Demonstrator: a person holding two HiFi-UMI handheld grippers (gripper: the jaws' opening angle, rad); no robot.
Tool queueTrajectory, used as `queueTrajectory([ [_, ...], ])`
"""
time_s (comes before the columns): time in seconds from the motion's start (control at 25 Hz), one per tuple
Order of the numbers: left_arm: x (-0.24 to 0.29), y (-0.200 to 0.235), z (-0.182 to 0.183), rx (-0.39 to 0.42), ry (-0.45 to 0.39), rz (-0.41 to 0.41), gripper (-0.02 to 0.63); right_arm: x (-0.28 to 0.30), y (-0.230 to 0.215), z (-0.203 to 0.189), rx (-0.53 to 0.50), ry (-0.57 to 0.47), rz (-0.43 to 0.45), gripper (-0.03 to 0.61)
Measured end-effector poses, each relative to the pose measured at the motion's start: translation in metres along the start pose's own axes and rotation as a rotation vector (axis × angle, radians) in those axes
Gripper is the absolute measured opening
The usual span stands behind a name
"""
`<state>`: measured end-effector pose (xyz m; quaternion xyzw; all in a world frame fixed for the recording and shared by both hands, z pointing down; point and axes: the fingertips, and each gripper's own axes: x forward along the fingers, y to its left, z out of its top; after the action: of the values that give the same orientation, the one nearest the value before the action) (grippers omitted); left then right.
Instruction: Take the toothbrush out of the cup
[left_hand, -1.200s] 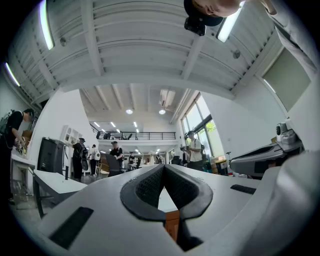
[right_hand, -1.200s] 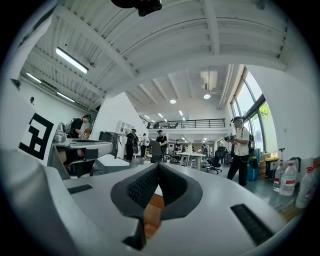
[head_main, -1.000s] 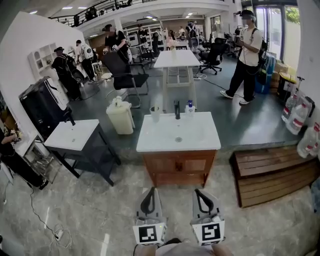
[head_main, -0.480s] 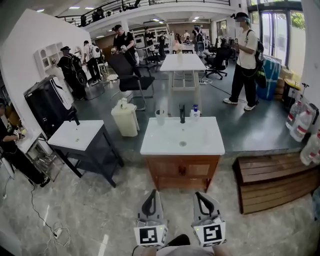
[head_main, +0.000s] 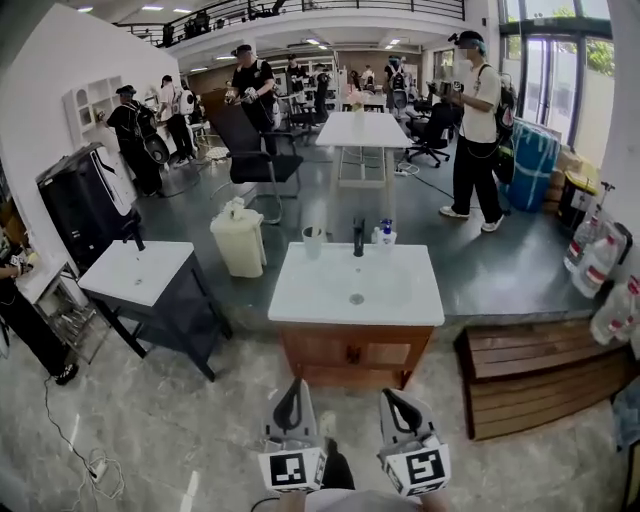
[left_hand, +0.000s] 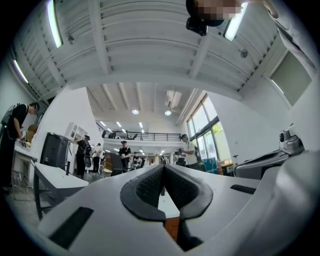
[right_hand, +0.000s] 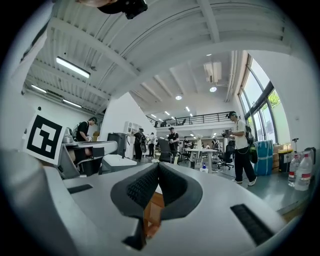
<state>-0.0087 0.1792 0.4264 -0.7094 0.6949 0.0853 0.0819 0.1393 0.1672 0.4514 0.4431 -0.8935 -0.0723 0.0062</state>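
Left gripper (head_main: 295, 386) and right gripper (head_main: 389, 394), closed and empty, had neared the sink (head_main: 300, 298); cup (head_main: 313, 241) at twelve o'clock stayed unreached.

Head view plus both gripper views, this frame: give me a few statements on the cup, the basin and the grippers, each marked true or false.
1. The pale cup stands at the back left of the white basin top, left of the black faucet. True.
2. The left gripper is shut on a toothbrush. False: its jaws are together with nothing between them.
3. The right gripper is shut and empty. True.
4. Both grippers are above the basin. False: they are short of the wooden cabinet, over the marbled floor.
5. The blue-capped bottle stands left of the cup. False: it is right of the faucet.
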Motion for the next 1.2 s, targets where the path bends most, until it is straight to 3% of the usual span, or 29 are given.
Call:
queueTrajectory([
  [0.2,0.077,0.007,0.003,-0.005,-0.058,-0.06,0.017,0.056,-0.028,0.017,-0.062,-0.055,-0.034,0.011],
  [0.36,0.135,0.025,-0.004,-0.007,-0.064,-0.085,0.017,0.109,-0.053,0.008,-0.042,-0.06,-0.079,0.011],
  [0.56,0.207,0.056,-0.018,-0.001,-0.055,-0.105,0.017,0.19,-0.062,0.018,0.074,-0.078,0.027,0.011],
  [0.76,0.281,0.08,-0.034,0.097,-0.049,-0.151,0.017,0.284,-0.069,0.03,-0.014,-0.073,0.06,0.011],
  [1.04,0.372,0.129,-0.031,0.043,-0.057,-0.172,0.017,0.383,-0.09,0.034,0.039,-0.071,-0.001,0.011],
  [1.2,0.405,0.141,-0.033,0.203,-0.067,-0.211,0.017,0.412,-0.11,0.029,0.029,-0.084,-0.062,0.011],
])
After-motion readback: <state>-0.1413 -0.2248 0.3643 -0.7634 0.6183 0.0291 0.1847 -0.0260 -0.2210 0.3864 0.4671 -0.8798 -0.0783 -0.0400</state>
